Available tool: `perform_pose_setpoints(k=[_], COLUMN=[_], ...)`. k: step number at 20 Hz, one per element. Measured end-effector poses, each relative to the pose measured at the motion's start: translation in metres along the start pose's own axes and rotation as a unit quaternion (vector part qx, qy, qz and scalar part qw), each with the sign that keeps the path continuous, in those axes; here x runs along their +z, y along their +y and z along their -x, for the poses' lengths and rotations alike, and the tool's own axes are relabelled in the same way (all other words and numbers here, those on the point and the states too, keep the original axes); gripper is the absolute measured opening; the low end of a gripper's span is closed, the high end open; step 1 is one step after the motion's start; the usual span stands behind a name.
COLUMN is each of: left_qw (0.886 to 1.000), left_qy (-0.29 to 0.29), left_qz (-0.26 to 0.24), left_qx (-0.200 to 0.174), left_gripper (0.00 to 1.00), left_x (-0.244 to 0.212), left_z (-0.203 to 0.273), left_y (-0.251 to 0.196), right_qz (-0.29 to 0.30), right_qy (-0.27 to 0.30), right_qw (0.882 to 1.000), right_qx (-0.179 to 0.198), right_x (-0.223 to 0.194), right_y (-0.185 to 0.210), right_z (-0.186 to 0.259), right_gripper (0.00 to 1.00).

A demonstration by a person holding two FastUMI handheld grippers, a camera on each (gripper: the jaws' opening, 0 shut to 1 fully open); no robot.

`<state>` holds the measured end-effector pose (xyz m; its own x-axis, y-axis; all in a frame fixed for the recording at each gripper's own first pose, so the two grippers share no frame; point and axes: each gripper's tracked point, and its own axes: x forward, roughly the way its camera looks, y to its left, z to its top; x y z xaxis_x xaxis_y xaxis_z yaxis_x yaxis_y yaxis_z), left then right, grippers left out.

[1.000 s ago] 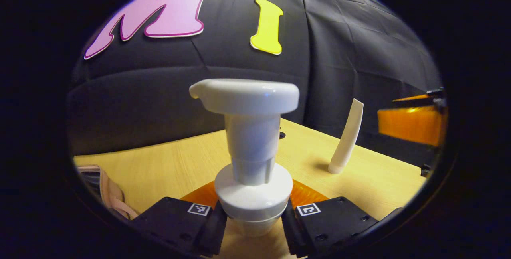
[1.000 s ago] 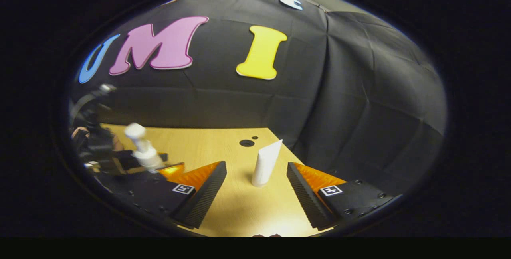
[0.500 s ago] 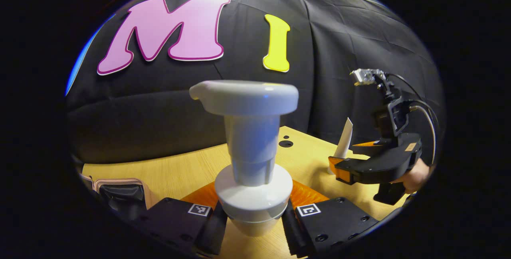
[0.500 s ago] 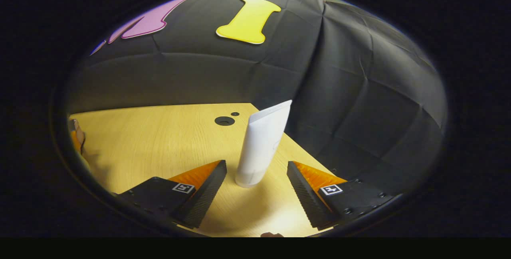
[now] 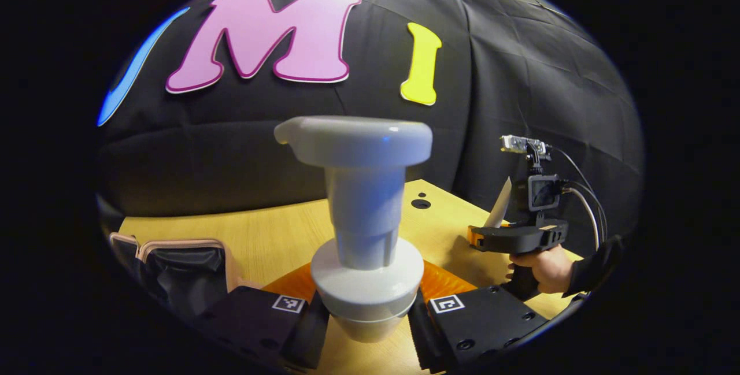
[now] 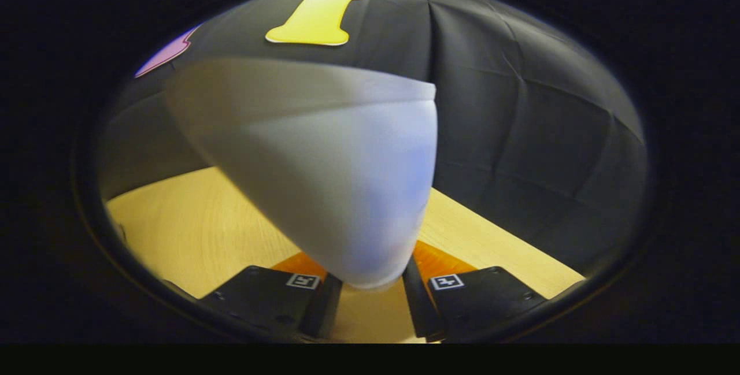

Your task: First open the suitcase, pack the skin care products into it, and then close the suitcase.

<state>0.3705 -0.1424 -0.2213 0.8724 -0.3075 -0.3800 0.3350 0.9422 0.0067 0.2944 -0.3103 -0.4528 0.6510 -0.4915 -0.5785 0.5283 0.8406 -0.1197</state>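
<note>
A white pump bottle (image 5: 366, 282) stands upright, clamped at its collar by the left gripper (image 5: 367, 320) jaws above the wooden counter (image 5: 272, 236). The right gripper (image 6: 373, 300) jaws pinch the base of a white tube (image 6: 335, 173). An open suitcase (image 5: 179, 271) lies at left.

Both cams low over table (image 5: 277, 236), facing wall, shared tube (image 6: 324, 173)
</note>
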Motion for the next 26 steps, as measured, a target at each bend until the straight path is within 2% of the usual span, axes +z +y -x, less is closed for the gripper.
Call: perform_pose_setpoints(k=[4,10,13,15,18,21,24,26], left_qw=[0.999,0.996,0.991,0.987,0.982,0.978,0.969,0.958], left_qy=[-0.005,-0.021,-0.016,-0.004,0.034,0.085,0.145,0.195], left_qz=[0.017,0.036,0.06,0.081,0.101,0.122,0.147,0.16], left_qx=[0.028,0.083,0.117,0.14,0.156,0.148,0.137,0.134], left_gripper=[0.64,0.63,0.64,0.63,0.63,0.63,0.63,0.63], left_x=[0.007,0.027,0.028,0.022,0.003,-0.016,-0.047,-0.073], left_z=[0.027,0.079,0.114,0.138,0.165,0.168,0.163,0.157], left_y=[0.021,0.072,0.107,0.134,0.168,0.197,0.219,0.232], right_qz=[0.011,0.043,0.058,0.071,0.072,0.07,0.068,0.056], right_qy=[0.013,-0.044,-0.079,-0.103,-0.121,-0.138,-0.153,-0.143], right_qw=[1.0,0.994,0.986,0.981,0.975,0.967,0.956,0.948], right_qx=[0.024,0.095,0.135,0.147,0.17,0.2,0.241,0.279], right_x=[-0.001,0.046,0.076,0.092,0.109,0.122,0.127,0.121], right_y=[0.009,0.05,0.076,0.086,0.103,0.124,0.151,0.174], right_z=[0.014,0.092,0.14,0.165,0.2,0.228,0.264,0.286], right_gripper=[0.47,0.43,0.43,0.43,0.43,0.43,0.43,0.43])
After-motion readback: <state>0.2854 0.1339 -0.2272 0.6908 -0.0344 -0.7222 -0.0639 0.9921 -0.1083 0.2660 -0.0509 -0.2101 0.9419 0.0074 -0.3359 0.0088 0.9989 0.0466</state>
